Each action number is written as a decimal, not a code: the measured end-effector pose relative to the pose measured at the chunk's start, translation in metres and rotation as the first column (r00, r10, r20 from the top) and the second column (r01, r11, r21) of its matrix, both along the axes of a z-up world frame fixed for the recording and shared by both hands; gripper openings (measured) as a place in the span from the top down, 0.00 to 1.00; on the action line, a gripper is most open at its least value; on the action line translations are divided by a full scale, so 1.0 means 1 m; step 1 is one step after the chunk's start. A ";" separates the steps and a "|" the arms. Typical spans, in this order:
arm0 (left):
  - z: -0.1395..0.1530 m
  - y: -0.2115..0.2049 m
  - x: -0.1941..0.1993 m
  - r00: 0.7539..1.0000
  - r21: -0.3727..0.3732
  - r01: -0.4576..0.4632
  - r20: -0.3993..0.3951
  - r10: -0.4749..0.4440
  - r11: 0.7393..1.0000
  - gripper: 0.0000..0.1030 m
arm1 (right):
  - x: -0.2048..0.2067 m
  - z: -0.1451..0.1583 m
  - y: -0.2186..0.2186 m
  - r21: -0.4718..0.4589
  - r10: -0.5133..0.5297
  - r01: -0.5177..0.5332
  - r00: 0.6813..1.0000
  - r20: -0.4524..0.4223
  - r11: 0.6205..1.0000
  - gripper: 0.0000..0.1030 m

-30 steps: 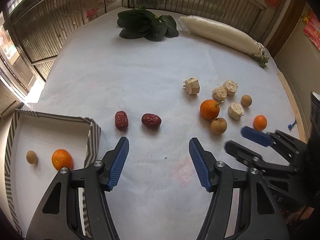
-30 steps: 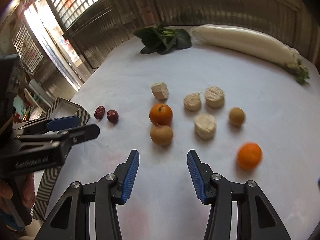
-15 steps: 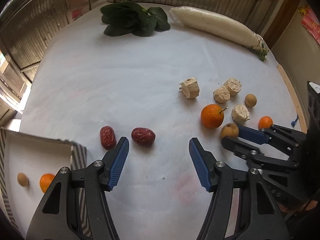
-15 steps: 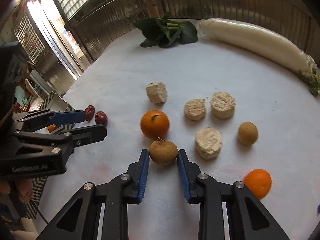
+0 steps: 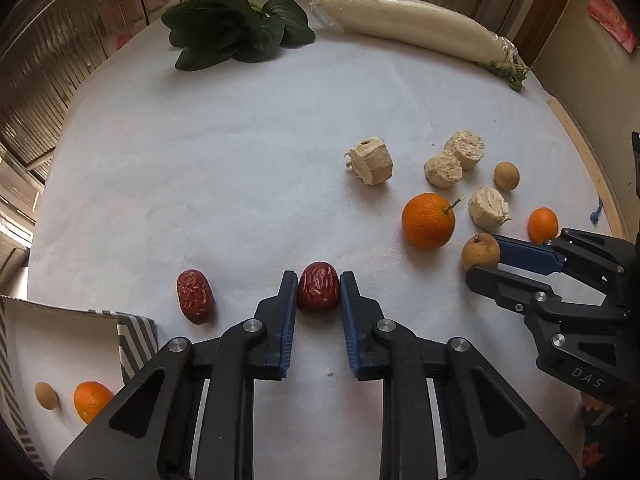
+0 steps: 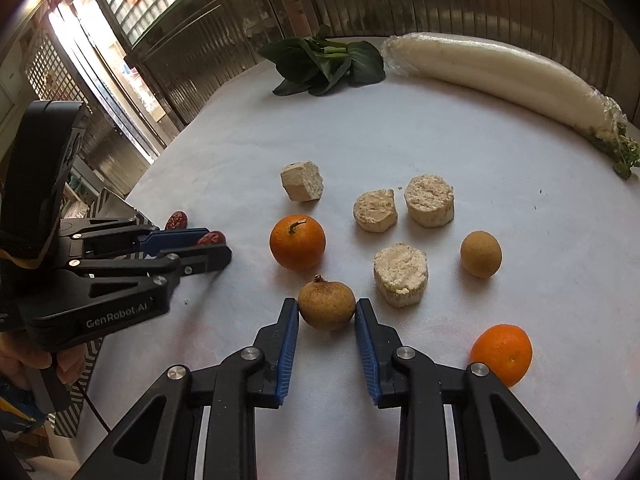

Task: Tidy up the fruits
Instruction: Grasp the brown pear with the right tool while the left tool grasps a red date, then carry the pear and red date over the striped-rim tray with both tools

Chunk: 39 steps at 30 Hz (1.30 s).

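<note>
My left gripper (image 5: pixel 318 294) is shut on a red date (image 5: pixel 318 292) that rests on the white table; a second red date (image 5: pixel 195 297) lies to its left. My right gripper (image 6: pixel 326 312) is shut on a brown longan (image 6: pixel 326 301), also on the table. A large orange (image 6: pixel 297 242), a small orange (image 6: pixel 502 354) and another longan (image 6: pixel 480 254) lie nearby. The striped box (image 5: pixel 60 344) at the left holds an orange (image 5: pixel 91 400) and a small longan (image 5: pixel 45 396).
Several pale cut root chunks (image 6: pixel 400 274) lie among the fruit. Leafy greens (image 5: pixel 236 30) and a long wrapped white radish (image 5: pixel 412 34) lie at the far edge. The right gripper shows in the left wrist view (image 5: pixel 486 260); the left gripper shows in the right wrist view (image 6: pixel 216 246).
Both grippers moved forward and closed: the left one on the right-hand red date, the right one on the brown longan. The fruit has stayed on the table.
</note>
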<state>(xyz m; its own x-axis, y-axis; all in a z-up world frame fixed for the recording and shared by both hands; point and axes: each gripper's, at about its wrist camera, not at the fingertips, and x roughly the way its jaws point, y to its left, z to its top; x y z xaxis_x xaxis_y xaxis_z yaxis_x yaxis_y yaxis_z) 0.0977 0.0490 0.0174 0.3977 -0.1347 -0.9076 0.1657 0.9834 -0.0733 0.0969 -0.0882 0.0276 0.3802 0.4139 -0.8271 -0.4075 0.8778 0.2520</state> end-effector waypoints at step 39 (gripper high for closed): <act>0.074 0.076 -0.112 0.960 0.022 -0.231 0.164 0.225 0.973 0.80 | -0.083 0.065 0.094 -0.019 0.160 -0.159 0.981 0.114 0.987 0.73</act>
<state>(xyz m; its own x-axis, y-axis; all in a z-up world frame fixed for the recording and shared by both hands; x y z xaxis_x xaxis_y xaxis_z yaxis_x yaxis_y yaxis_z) -0.0144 0.1247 0.0914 0.5538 0.0121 -0.8326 -0.0569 0.9981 -0.0234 0.0138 0.0061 0.0928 0.4026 0.4686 -0.7863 -0.5681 0.8015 0.1867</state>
